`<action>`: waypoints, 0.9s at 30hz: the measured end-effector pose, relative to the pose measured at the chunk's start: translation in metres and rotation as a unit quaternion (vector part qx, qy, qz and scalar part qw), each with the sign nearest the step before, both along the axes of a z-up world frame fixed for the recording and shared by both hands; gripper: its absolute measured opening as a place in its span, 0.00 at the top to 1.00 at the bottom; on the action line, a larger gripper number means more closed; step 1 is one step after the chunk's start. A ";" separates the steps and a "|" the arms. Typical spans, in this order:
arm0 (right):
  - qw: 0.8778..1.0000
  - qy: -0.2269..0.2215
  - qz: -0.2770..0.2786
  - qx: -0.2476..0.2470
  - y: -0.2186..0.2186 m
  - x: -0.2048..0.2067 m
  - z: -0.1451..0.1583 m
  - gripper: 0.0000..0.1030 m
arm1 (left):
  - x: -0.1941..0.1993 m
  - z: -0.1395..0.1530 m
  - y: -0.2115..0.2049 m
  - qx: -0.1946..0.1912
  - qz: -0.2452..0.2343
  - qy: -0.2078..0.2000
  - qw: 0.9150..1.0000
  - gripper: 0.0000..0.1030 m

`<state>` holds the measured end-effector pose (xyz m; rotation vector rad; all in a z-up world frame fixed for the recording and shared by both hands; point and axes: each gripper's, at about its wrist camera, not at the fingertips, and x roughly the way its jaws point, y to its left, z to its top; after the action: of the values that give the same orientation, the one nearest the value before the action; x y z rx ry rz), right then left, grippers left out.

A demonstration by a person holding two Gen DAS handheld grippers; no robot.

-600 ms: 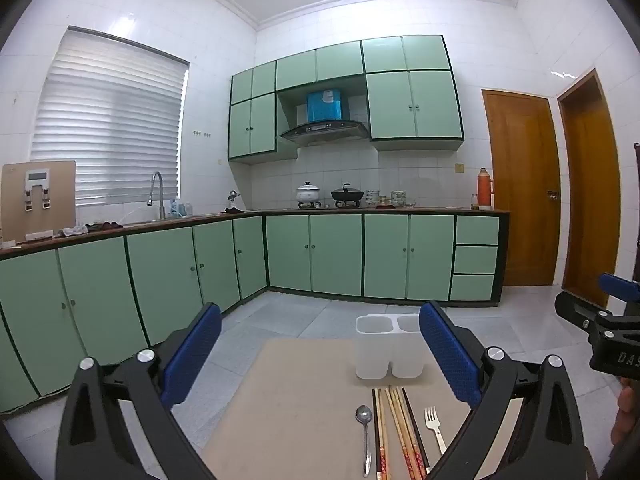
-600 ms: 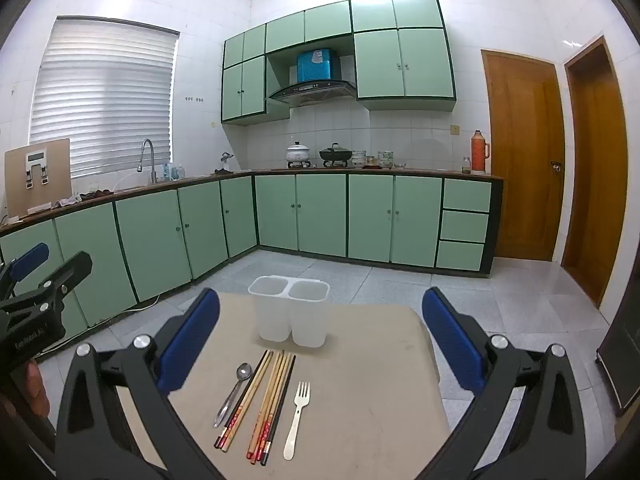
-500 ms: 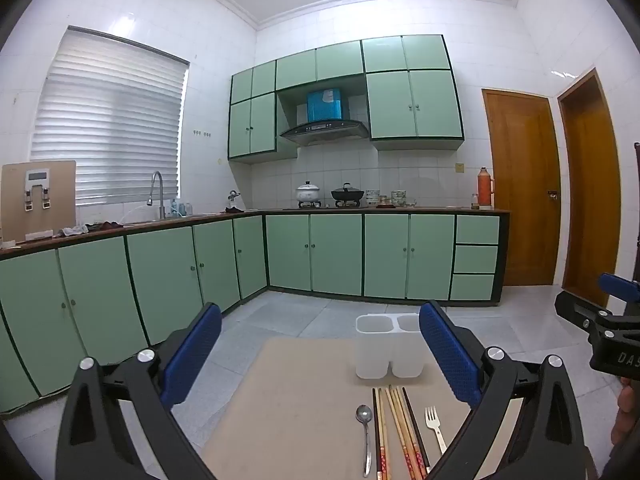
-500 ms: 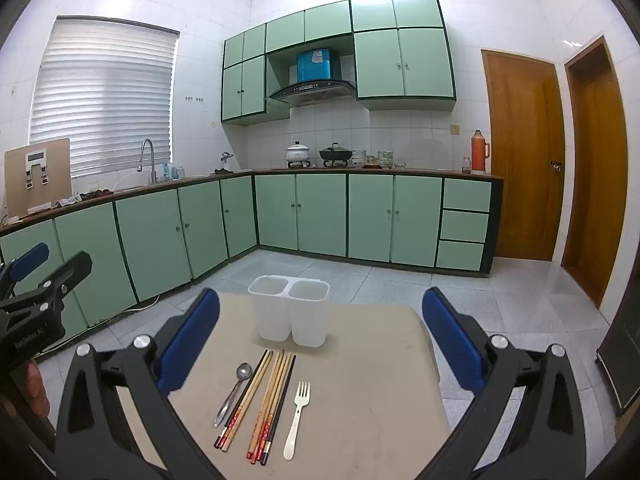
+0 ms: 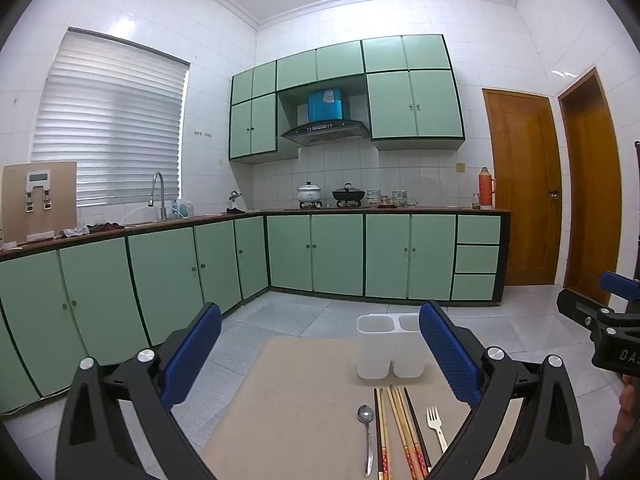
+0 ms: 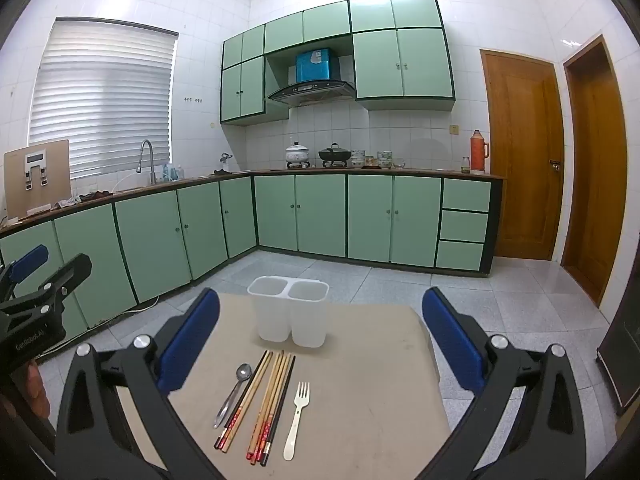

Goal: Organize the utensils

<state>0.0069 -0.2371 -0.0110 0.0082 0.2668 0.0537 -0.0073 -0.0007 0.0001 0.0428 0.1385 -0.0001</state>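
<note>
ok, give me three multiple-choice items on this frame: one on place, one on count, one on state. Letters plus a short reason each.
1. Where does the fork lie among the utensils on the table?
A. between the spoon and the chopsticks
B. on the right of the chopsticks
C. inside the holder

2. How many compartments does the white holder have?
A. one
B. two
C. four

3. What state is the right gripper in?
A. open, holding nothing
B. shut on the fork
C. shut on the spoon

Answers:
1 B: in the right wrist view the spoon lies left, the chopsticks in the middle, the fork right.
2 B: two openings show side by side at its rim.
3 A: its blue fingers stand wide apart over the table, nothing between them.
</note>
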 end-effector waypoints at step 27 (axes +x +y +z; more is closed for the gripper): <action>1.000 -0.001 0.000 0.000 0.001 0.000 0.001 0.05 | 0.009 -0.003 0.003 0.002 0.001 0.001 1.000 0.06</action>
<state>0.0069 -0.2360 -0.0105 0.0077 0.2653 0.0534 0.0015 0.0024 -0.0031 0.0469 0.1400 0.0026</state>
